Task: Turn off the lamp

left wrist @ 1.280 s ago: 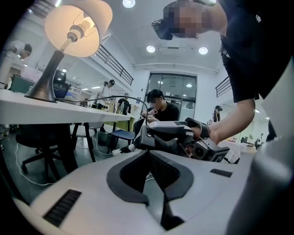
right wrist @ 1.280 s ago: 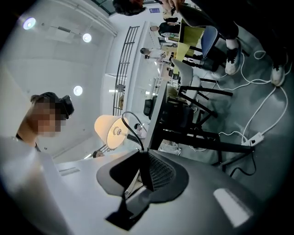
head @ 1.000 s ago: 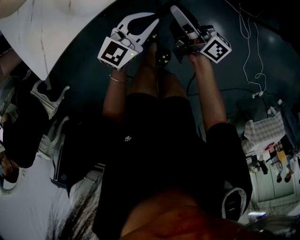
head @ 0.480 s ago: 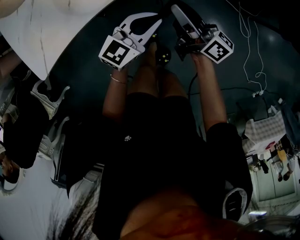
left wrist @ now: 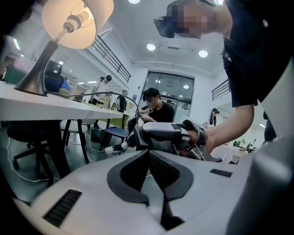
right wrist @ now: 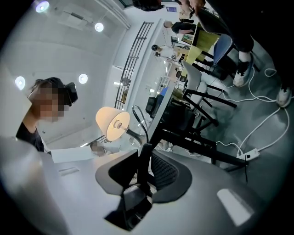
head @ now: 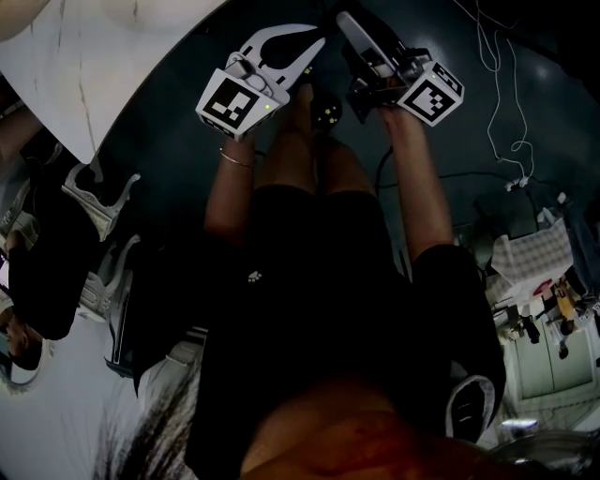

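Observation:
The lamp (left wrist: 76, 23) stands lit on a white table (left wrist: 46, 105), its shade glowing, and the right gripper view shows the lamp (right wrist: 112, 123) too. A black cord (right wrist: 138, 114) curves from it down into my right gripper (right wrist: 146, 160). The cord's black switch piece (right wrist: 136, 198) sits between the pads, and I see no gap beside it. These jaws have just been opening a little. My left gripper (left wrist: 148, 156) is shut, with nothing visible between its pads, and it points at the right gripper (left wrist: 165, 133). In the head view the left gripper (head: 314, 42) and the right gripper (head: 349, 26) are side by side above my knees.
White table edge (head: 94, 66) at the upper left. Office chairs (head: 94, 197) stand to the left. White cables (head: 497, 112) and a power strip (right wrist: 248, 155) lie on the dark floor. A seated person (left wrist: 156, 108) is in the background. A black object with yellow dots (head: 325, 112) lies below the grippers.
The right gripper has rolled slightly, shifting its marker cube. Both hands stay in the same spot.

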